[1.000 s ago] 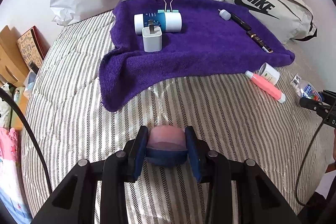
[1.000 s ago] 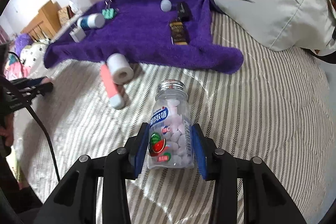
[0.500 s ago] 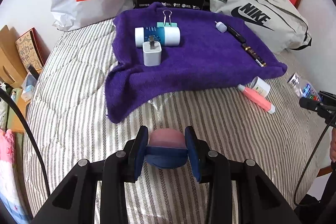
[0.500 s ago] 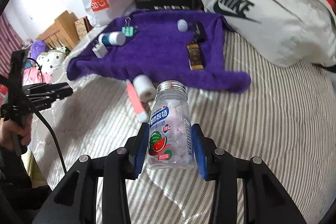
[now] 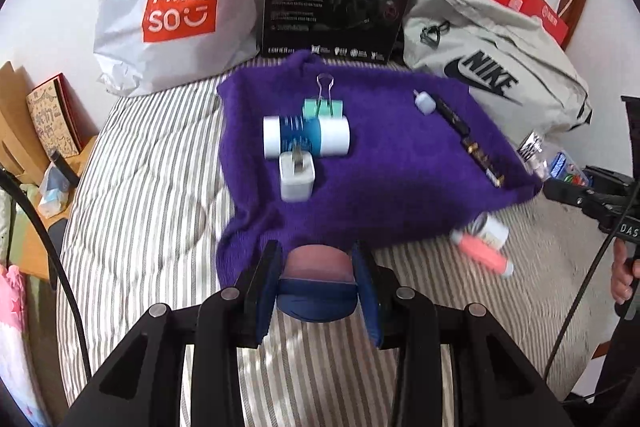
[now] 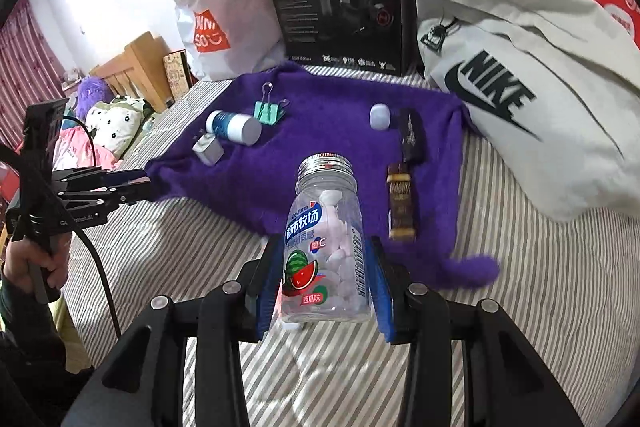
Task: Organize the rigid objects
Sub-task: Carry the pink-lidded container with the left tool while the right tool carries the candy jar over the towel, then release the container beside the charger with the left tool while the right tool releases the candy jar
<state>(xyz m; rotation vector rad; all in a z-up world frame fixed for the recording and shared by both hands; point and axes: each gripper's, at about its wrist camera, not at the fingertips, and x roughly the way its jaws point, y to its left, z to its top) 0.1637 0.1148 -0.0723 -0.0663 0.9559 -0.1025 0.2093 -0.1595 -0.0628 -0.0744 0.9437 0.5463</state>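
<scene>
- Landmark: purple towel, spread on the striped bedcover. All positions below are given relative to it.
- Left gripper: clamped on a round pink-and-navy object, what it is cannot be told. The held object sits at the towel's near edge, toward its left corner. The towel lies directly ahead, along the finger axis.
- On the towel's left half: white charger plug, white-and-blue tube lying crosswise, green binder clip behind it, all just beside one another.
- On the towel's right half: small white cap and a dark pen, its long axis running diagonally toward the right near corner.
- Off the towel, just beyond its right near edge: pink stick and a white roll. The right gripper is judged nearer to these.
- Right gripper: clamped on the candy bottle, metal cap pointing forward over the towel's near edge, long axis along the fingers.
- Judgement: both held items need only a short forward carry and descent onto open towel in the centre.
</scene>
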